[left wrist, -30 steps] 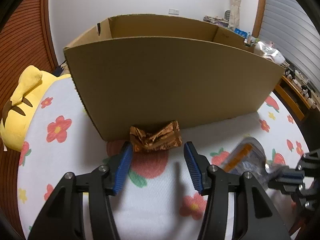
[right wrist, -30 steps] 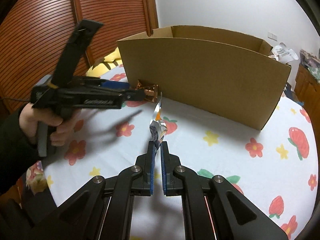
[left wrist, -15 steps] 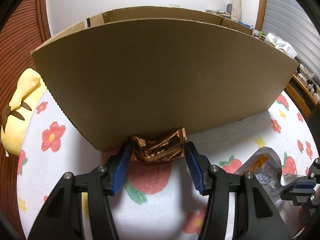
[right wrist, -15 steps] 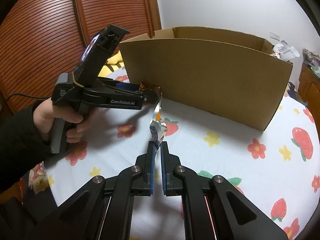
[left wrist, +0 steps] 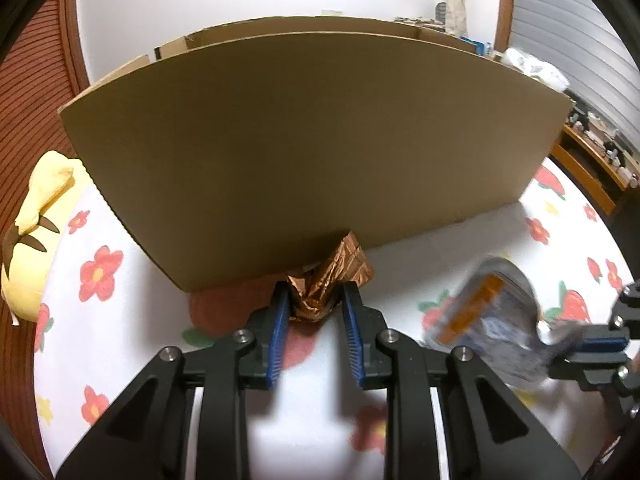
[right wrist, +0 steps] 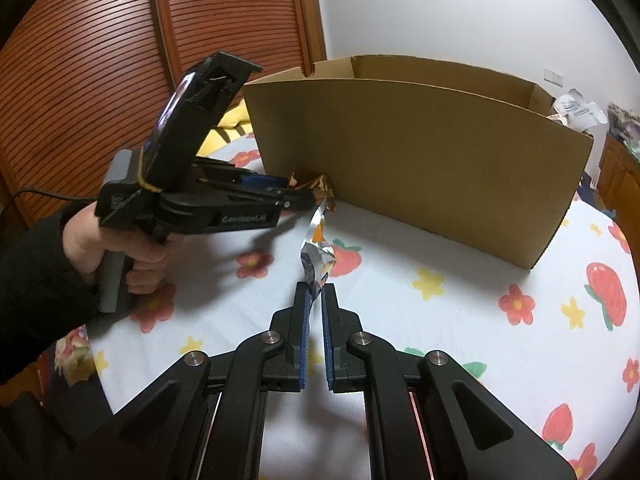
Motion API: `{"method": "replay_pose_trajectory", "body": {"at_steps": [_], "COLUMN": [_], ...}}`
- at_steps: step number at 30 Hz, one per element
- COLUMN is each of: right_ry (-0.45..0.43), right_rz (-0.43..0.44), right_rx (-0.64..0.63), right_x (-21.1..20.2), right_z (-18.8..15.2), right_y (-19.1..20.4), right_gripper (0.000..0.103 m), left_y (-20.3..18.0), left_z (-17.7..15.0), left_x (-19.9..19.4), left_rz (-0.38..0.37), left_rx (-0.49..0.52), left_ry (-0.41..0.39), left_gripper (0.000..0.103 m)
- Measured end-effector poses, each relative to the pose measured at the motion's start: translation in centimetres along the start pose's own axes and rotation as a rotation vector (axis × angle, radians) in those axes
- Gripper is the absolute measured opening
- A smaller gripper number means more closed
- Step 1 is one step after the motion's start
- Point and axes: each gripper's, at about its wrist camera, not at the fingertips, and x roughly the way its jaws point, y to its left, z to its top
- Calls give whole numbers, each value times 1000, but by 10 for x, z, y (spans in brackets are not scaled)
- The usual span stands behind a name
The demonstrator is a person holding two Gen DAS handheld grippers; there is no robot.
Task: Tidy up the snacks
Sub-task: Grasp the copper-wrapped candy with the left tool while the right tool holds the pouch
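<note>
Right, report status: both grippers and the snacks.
Left gripper pinching crumpled copper foil snack packet against brown cardboard box. Right gripper shut on silver-and-orange foil pouch, held off the floral tablecloth. Box wall blocks direct path.

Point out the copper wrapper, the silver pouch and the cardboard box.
copper wrapper [left wrist: 320, 292]: left wrist view, crinkled middle between the blue pads.
silver pouch [right wrist: 316, 264]: right wrist view, foil body above the closed pads.
cardboard box [left wrist: 304, 140]: left wrist view, centre of the near wall.

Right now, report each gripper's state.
Left gripper: shut on the copper foil snack.
Right gripper: shut on the silver snack packet.
</note>
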Motion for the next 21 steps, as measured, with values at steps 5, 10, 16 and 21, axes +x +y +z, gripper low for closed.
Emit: {"method": "replay_pose_trajectory", "body": {"at_steps": [5,10,16,21], "right_ry": [4,7,3,4], "right_rz": [-5,-11,3,20], "right_rx": [-16,-31,-9,18], "right_x": [4,7,14,20], "right_z": [3,7,14,18], "right_y": [2,4,2,-2], "right_gripper": [5,7,12,17], "left_y": [-8,-8,-9,-5], "left_z": [-4,-2,-5,-6], "left_x": [-2,-4,-4,-5], "left_rz": [-31,-64,-70,-80], "left_rx": [20,40,53,54], "left_ry": [4,4,11,14], "left_gripper": [24,24,24,24]}}
